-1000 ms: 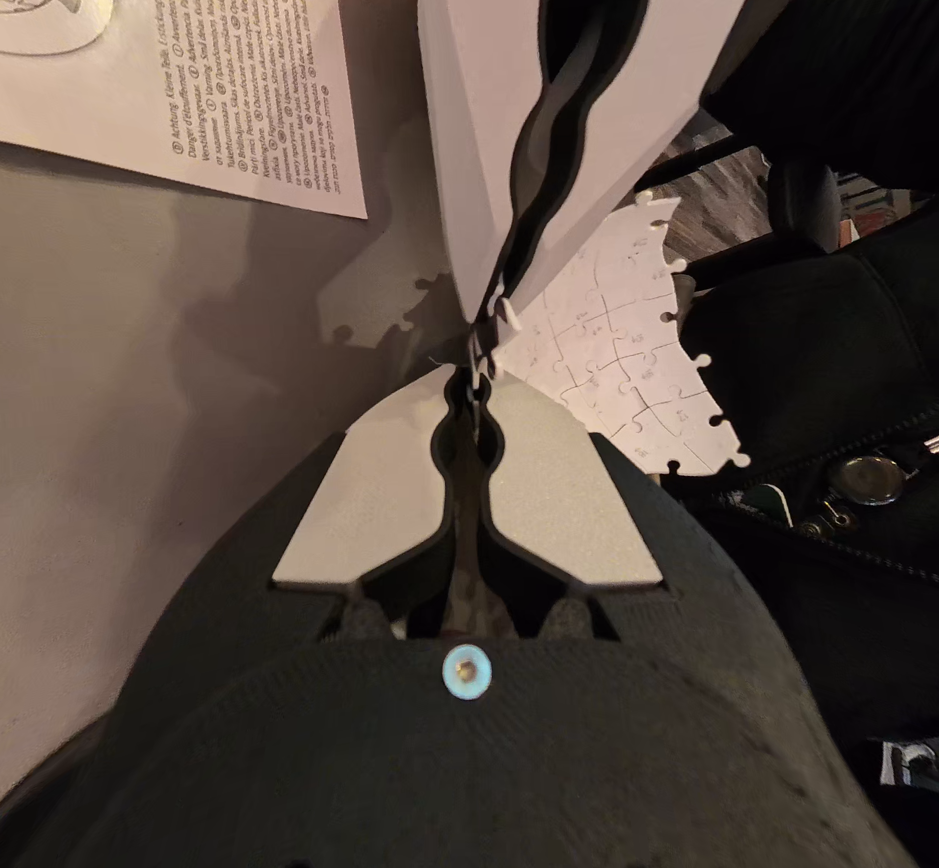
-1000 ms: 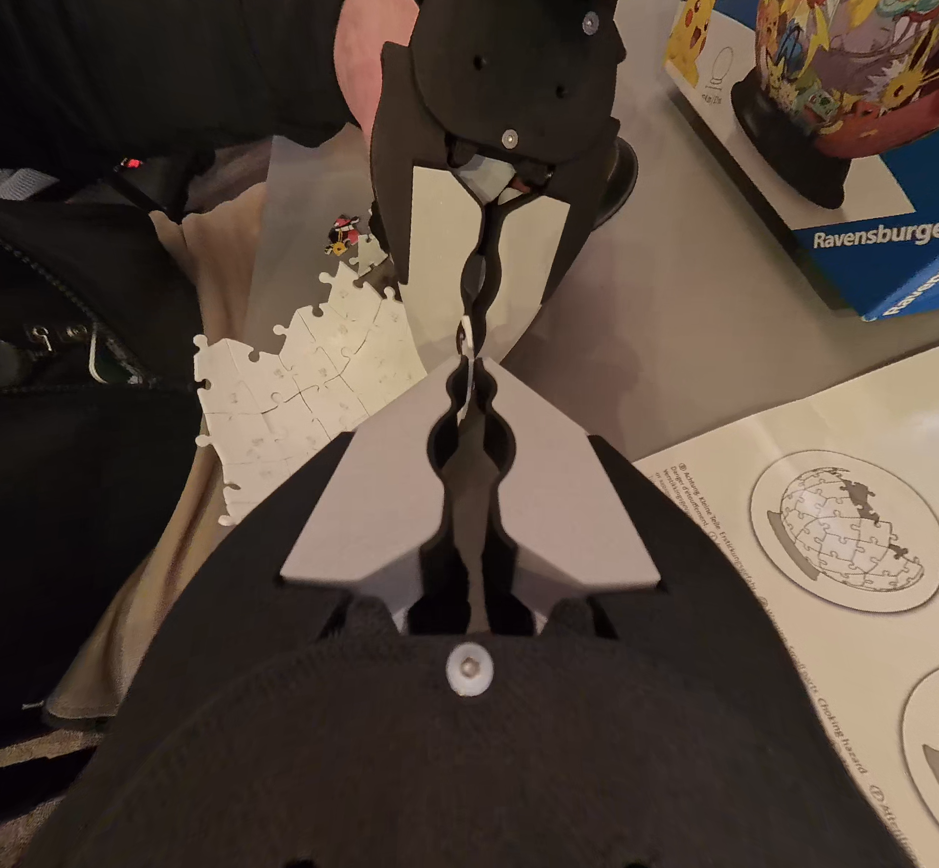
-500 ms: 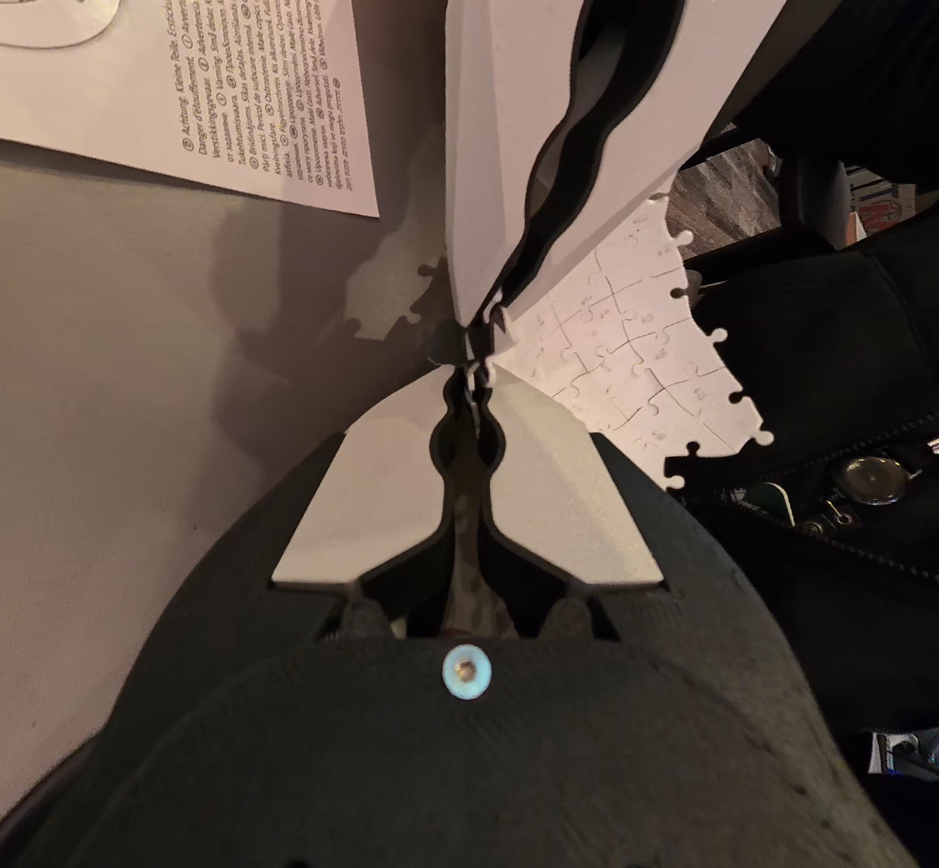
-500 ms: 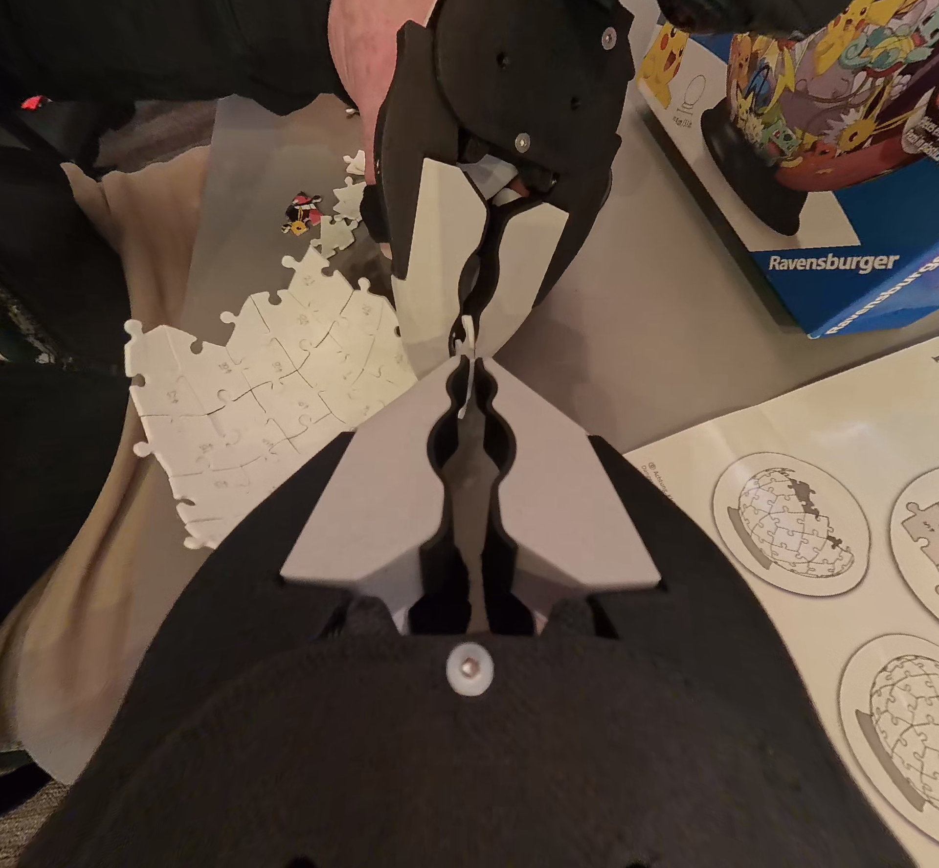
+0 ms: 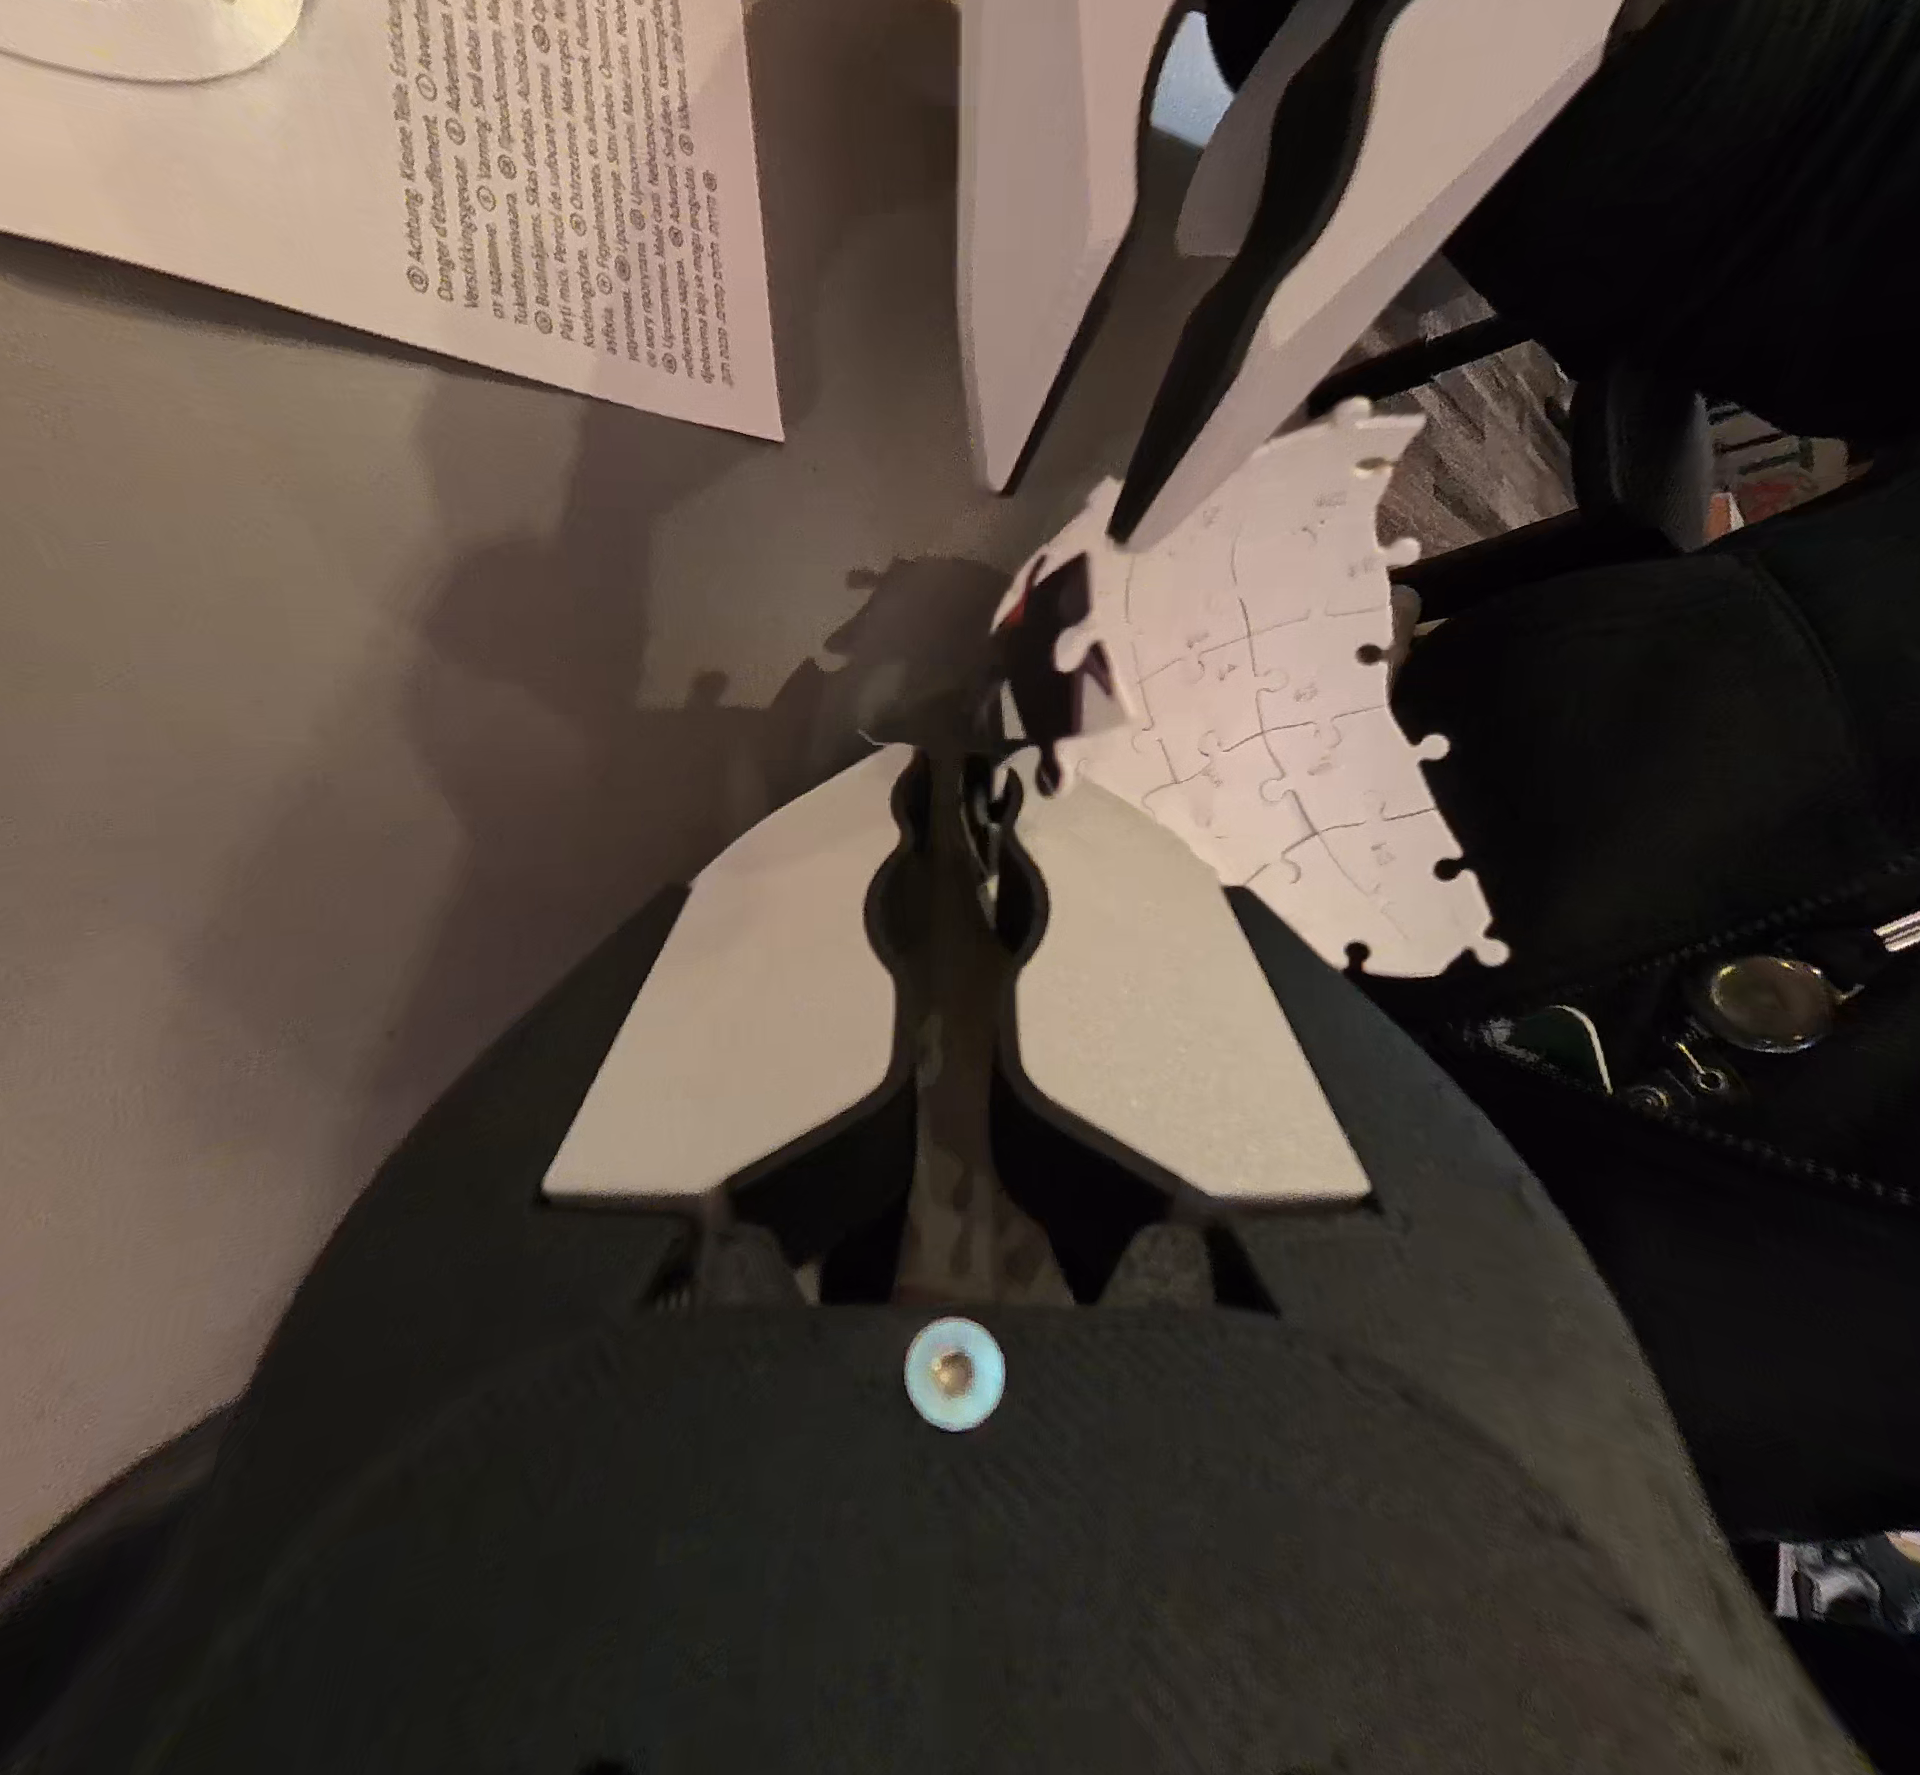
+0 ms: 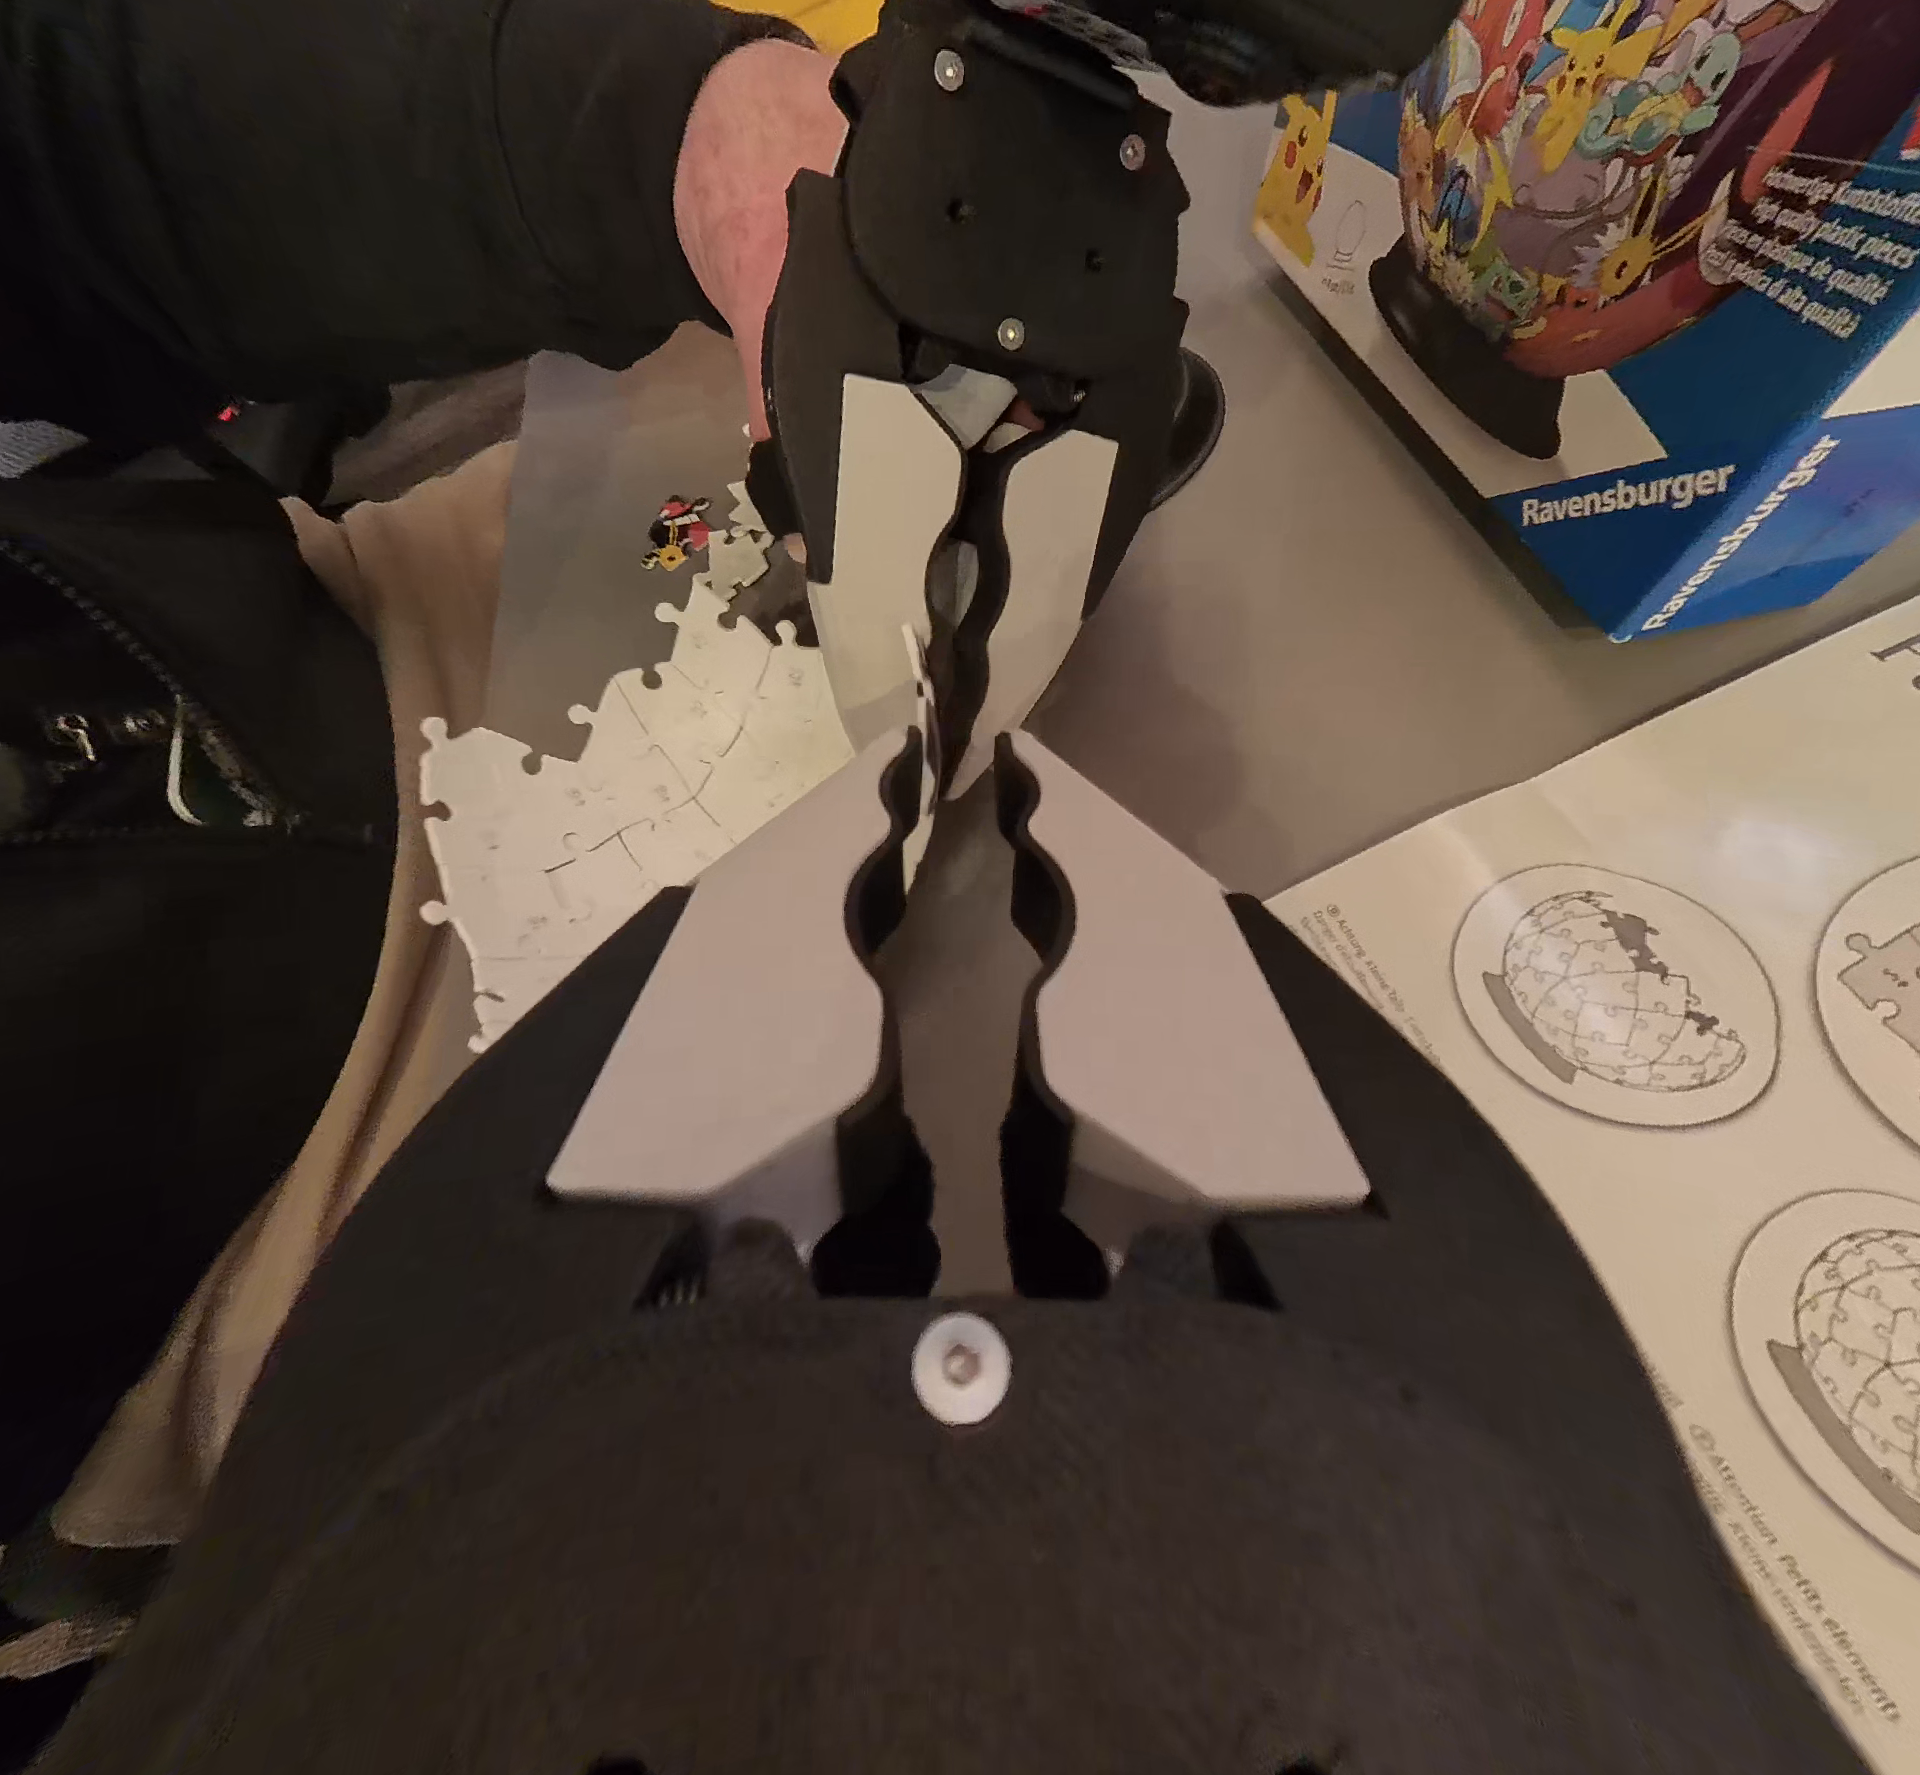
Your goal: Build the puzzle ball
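Two grippers meet tip to tip above a smooth grey table [image 6: 1299, 686]; at its near edge we see a person's dark clothing and, beyond it, a strip of wood-patterned floor [image 5: 1475, 416].

Surroundings: a white instruction sheet [image 6: 1558, 946] with line drawings of the ball lies flat to the right, and a glossy blue puzzle box [image 6: 1683, 291] with cartoon print stands behind it. A few loose pieces [image 6: 686, 530] lie near the table edge, and a beige cloth [image 6: 416, 603] hangs over it. A black round stand [image 6: 1195, 416] is mostly hidden behind the left gripper.

Task object: the curved puzzle section [image 6: 623, 790], matt white on its numbered back with knobbed edges, is raised off the table between the tools and the person.

Left gripper [image 5: 961, 790]: pale wedge fingers with wavy black pads, pressed together on a puzzle piece [image 6: 920, 676] seen edge-on at the section's rim; we cannot tell whether that piece is locked in.

Right gripper [image 6: 956, 759]: same build, fingers spread, tips just beside the piece, holding nothing.
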A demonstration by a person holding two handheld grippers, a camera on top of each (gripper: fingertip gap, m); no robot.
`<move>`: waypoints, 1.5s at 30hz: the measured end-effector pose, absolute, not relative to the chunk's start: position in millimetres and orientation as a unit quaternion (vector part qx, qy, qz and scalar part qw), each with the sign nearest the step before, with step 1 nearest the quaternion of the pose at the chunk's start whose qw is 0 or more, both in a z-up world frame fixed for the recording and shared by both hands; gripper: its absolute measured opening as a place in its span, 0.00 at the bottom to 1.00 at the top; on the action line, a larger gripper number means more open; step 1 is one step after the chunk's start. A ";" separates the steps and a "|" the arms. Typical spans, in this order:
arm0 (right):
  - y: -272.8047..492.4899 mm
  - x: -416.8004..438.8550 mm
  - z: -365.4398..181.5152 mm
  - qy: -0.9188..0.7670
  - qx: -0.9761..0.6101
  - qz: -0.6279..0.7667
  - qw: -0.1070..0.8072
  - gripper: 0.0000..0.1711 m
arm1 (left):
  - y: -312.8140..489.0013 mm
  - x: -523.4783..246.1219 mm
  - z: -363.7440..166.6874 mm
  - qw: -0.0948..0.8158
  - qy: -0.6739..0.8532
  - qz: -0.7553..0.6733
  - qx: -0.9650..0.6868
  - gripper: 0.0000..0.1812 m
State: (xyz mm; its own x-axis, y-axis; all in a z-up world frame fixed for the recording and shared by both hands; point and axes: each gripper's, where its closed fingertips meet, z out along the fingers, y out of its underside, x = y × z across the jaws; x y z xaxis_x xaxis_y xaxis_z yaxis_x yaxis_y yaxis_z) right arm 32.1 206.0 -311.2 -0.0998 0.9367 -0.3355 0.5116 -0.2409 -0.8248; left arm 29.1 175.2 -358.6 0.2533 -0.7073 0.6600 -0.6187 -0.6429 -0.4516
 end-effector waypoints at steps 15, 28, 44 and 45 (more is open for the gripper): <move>197.0 57.0 -289.0 -0.542 -0.650 0.473 0.245 0.07 | 169.4 -32.5 -323.5 0.149 0.394 -0.351 -0.836 0.18; 176.9 69.6 -293.6 -0.535 -0.673 0.465 0.210 0.08 | 111.8 -127.2 -310.9 0.212 0.300 -0.271 -0.890 0.17; 160.0 65.5 -305.6 -0.533 -0.680 0.465 0.192 0.08 | 83.3 -156.5 -321.0 0.222 0.257 -0.184 -0.922 0.18; 160.0 65.6 -305.1 -0.533 -0.679 0.466 0.195 0.08 | 81.4 -157.0 -322.9 0.219 0.261 -0.173 -0.924 0.20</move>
State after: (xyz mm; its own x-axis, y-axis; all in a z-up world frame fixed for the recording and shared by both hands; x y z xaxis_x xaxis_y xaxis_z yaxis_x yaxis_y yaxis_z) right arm 65.6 160.0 -305.1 -0.0011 0.9051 -0.4251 0.5418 -0.3568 -0.7610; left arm -157.0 81.4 -322.9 0.8032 -0.5591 0.2059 -0.4072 -0.7674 -0.4953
